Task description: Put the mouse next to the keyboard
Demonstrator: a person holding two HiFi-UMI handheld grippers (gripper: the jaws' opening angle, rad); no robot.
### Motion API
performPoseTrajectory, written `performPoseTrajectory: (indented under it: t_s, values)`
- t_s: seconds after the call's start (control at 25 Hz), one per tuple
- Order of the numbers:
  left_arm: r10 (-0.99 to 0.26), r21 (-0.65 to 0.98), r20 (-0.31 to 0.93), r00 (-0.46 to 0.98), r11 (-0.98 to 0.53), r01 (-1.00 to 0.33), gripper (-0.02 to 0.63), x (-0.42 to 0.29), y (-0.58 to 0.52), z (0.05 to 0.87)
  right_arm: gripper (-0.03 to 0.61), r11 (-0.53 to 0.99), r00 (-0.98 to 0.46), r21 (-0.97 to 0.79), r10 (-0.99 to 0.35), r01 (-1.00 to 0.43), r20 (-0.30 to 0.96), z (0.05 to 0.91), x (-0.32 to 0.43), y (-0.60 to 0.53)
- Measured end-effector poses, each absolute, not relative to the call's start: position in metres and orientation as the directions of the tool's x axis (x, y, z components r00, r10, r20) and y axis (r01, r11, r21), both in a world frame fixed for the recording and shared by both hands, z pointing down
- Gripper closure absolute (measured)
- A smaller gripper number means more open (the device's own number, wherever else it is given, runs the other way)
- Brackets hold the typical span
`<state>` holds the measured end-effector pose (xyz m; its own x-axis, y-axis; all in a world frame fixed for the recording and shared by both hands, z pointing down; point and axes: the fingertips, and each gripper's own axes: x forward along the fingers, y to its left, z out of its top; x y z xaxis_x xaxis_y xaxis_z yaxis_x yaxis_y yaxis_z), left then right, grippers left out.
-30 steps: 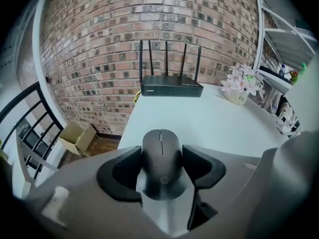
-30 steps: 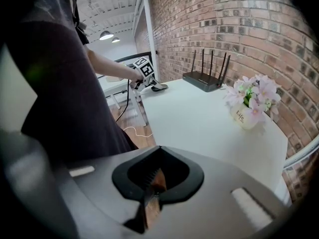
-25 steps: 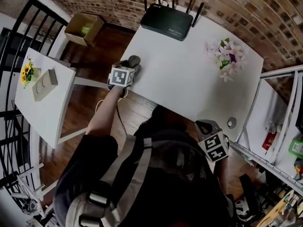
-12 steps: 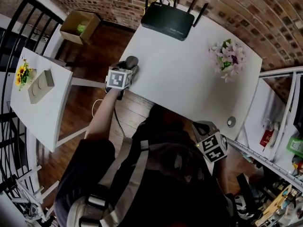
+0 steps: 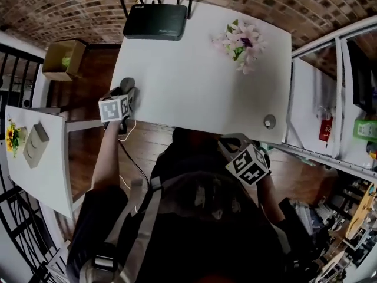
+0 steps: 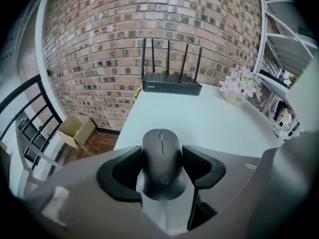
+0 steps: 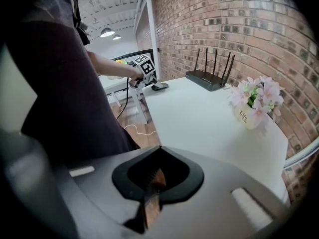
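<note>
A dark grey mouse [image 6: 160,167] sits between the jaws of my left gripper [image 6: 162,154], which is shut on it. In the head view the mouse [image 5: 127,85] and left gripper [image 5: 124,95] hover at the left edge of the white table [image 5: 194,81]. The right gripper view shows that mouse [image 7: 160,87] far off at the table's corner. My right gripper [image 7: 158,152] is shut with nothing in it, held low by the table's front edge near my body [image 5: 231,141]. No keyboard shows in any view.
A black router [image 5: 156,21] with antennas stands at the table's back by the brick wall. A pot of pink flowers [image 5: 240,40] sits back right, and a round grommet [image 5: 270,121] front right. A small white side table [image 5: 41,170] and a cardboard box [image 5: 63,59] lie left; shelves stand right.
The head view has swung, so the table now sits higher and more to the left. The left gripper still holds the mouse at the table's left edge. The right gripper stays low.
</note>
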<state>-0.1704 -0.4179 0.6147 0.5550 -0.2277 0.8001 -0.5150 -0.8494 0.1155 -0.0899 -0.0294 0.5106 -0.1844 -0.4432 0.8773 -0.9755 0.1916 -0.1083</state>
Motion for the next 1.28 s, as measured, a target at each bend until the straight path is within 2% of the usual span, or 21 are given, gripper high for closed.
performPoseTrajectory:
  t_s: [0.28,1.28]
  values:
    - [-0.250,0.102,0.811,0.528,-0.829,-0.549,0.350,-0.165,-0.403,0.615,0.572,0.158,-0.181,-0.118,-0.479,-0.980,0.859,0.510,-0.077,-0.008]
    - [-0.194,0.095,0.824,0.533,-0.879,-0.467,0.350,-0.118,-0.330,0.614,0.574,0.117,-0.155,-0.108,-0.538,-0.987,0.829,0.508,-0.051,0.039]
